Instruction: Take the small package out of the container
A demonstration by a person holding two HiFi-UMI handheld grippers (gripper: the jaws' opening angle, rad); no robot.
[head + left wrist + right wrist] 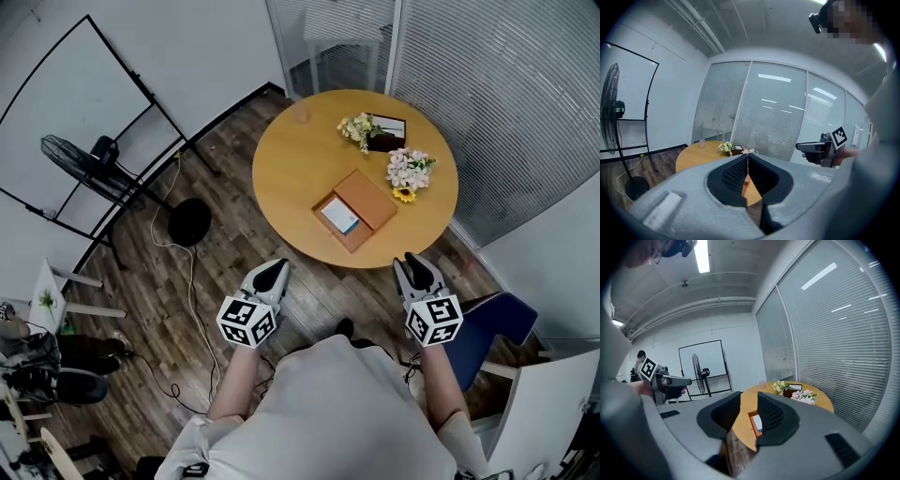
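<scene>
Where the small package (pixel 339 216) lay, inside the open cardboard container (pixel 370 199) on the round wooden table (pixel 300 150), neither gripper touched it. Both hung off the table's near edge, apart from the package: the left gripper (pixel 274 272) toward its lower left, the right gripper (pixel 415 267) toward its lower right. The left jaws were pressed together on nothing; the right jaws stood parted and empty. Both forearms reached forward from the person's body, with the grippers side by side and tilted slightly down toward the table.
</scene>
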